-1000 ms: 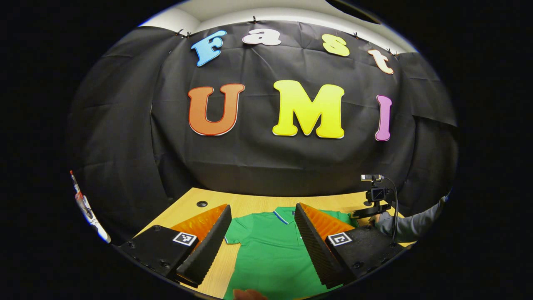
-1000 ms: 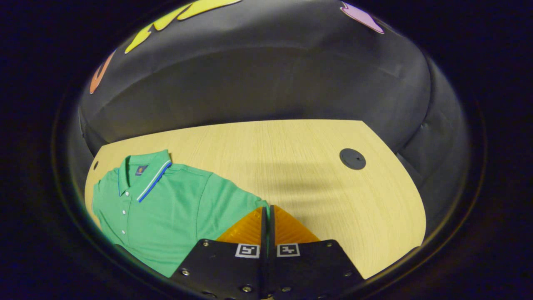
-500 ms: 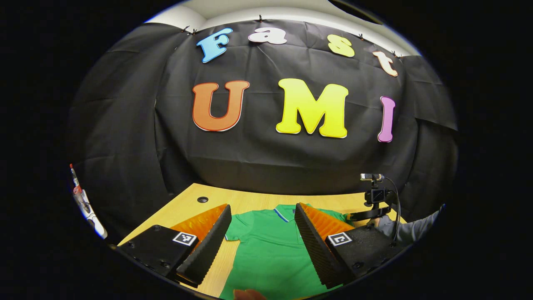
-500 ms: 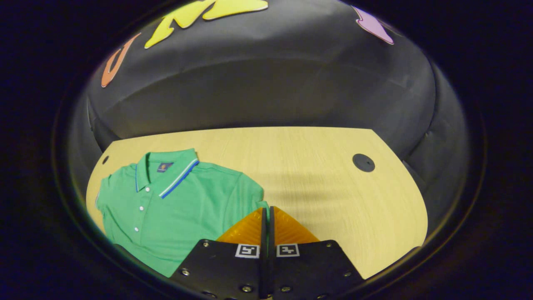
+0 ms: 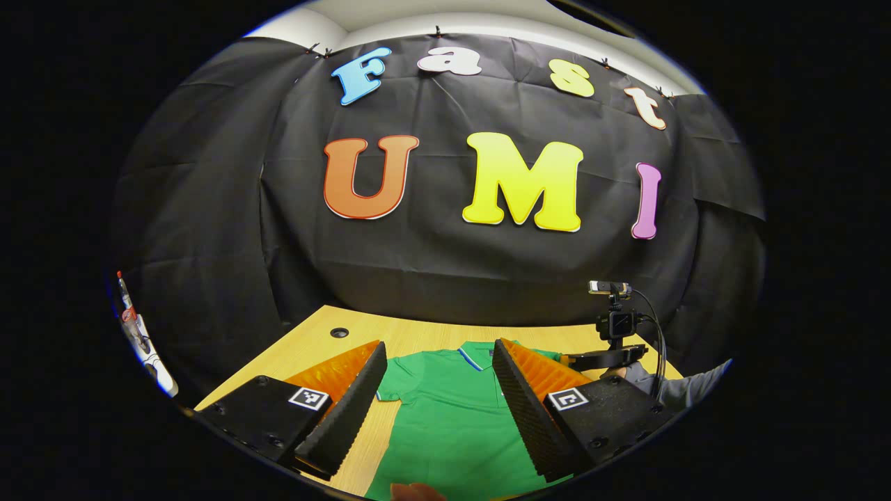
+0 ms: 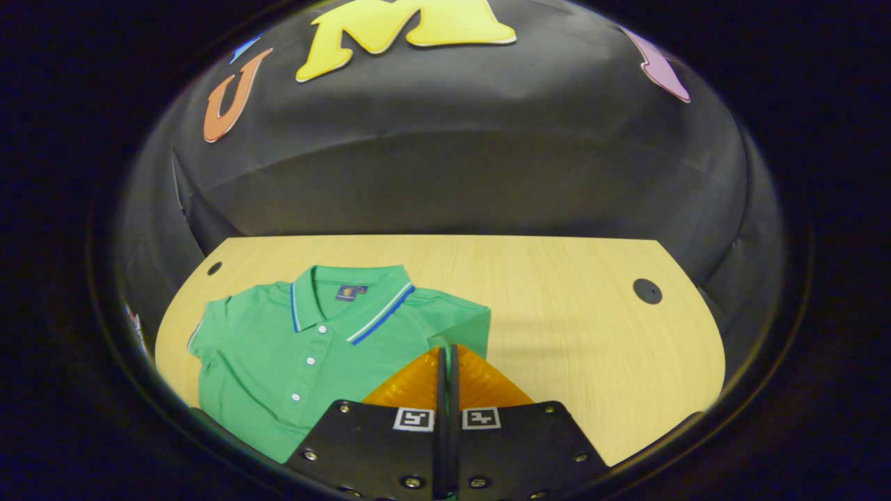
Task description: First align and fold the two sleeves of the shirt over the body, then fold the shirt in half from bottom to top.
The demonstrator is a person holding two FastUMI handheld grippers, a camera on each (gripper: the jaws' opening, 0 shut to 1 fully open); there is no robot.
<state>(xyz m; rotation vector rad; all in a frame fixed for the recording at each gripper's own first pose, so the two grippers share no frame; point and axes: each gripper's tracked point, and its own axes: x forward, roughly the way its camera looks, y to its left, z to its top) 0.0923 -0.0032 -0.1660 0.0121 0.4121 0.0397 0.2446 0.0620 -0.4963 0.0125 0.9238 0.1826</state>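
Folding inward since a second ago, the soft shirt (image 6: 292,348) sleeve (image 6: 463,330) is trailing the right gripper (image 6: 446,358) pinching its hem, while the left gripper (image 5: 438,390) is hovering spread.

shirt (image 6: 292,348): on table (image 6: 557,313), collar toward wall
right gripper (image 6: 445,358): at shirt's right sleeve (image 6: 463,327)
left gripper (image 5: 438,390): over shirt's body
grommet (image 6: 647,291): right of shirt, well apart

Looks like a recording booth in a lab, not anyone's home: black cloth wall (image 5: 445,264) clipped up right behind a light wood desk (image 6: 557,313) with cable grommet holes (image 6: 647,291), white ceiling (image 5: 487,21) showing above the cloth.
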